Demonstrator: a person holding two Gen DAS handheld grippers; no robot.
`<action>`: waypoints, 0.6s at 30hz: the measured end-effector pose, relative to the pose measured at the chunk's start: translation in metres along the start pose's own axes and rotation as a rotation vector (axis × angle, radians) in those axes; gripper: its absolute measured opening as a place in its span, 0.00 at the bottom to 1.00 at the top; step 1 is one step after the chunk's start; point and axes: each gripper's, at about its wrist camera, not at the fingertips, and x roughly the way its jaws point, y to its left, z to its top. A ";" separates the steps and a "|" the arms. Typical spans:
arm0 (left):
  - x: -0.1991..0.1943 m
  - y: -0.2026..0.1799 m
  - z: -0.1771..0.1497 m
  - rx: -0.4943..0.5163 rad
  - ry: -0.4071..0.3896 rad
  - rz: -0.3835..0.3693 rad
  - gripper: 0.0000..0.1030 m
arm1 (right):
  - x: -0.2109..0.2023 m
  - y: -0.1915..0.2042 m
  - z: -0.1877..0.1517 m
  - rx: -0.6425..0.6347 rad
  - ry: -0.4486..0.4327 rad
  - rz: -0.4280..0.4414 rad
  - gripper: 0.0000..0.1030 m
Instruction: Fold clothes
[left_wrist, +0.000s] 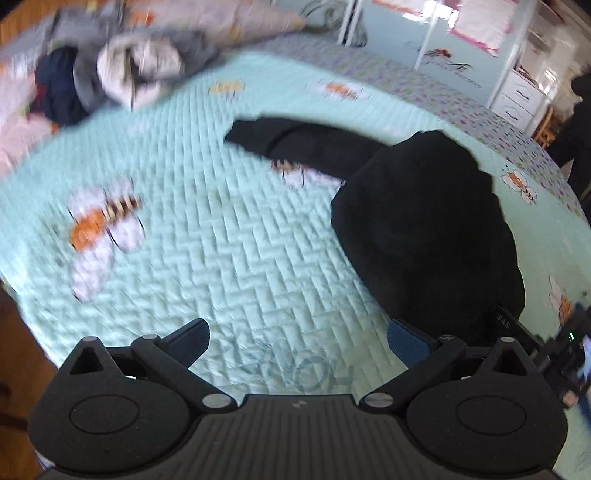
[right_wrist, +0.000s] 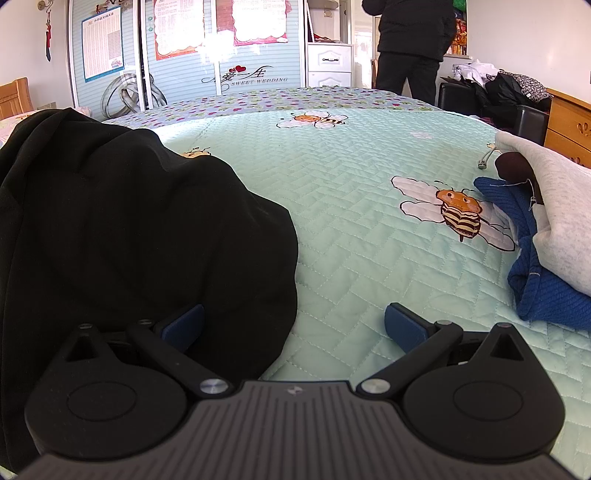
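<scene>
The left gripper (left_wrist: 298, 341) is spread wide over the green bee quilt (left_wrist: 207, 236) and holds nothing. The right gripper (right_wrist: 293, 326) is spread wide too, with its left finger (right_wrist: 184, 325) tucked against the edge of the black garment (right_wrist: 140, 221), which lies bunched up on the bed. A blue knit piece (right_wrist: 535, 273) and a white piece (right_wrist: 561, 206) sit at the right side, and a pile of clothes (left_wrist: 122, 70) waits far off.

Quilted bed (right_wrist: 351, 229), black garment (right_wrist: 129, 221), blue sweater (right_wrist: 535, 288)
</scene>
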 end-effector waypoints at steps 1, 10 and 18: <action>0.013 0.010 0.003 -0.052 0.039 -0.051 0.99 | 0.000 0.000 0.000 0.000 0.000 0.000 1.00; 0.060 0.030 -0.005 -0.177 -0.016 -0.078 0.99 | 0.000 0.001 0.000 -0.001 -0.001 -0.002 1.00; 0.055 -0.012 0.001 -0.066 -0.350 0.017 0.99 | 0.000 0.002 -0.001 -0.006 -0.001 -0.005 1.00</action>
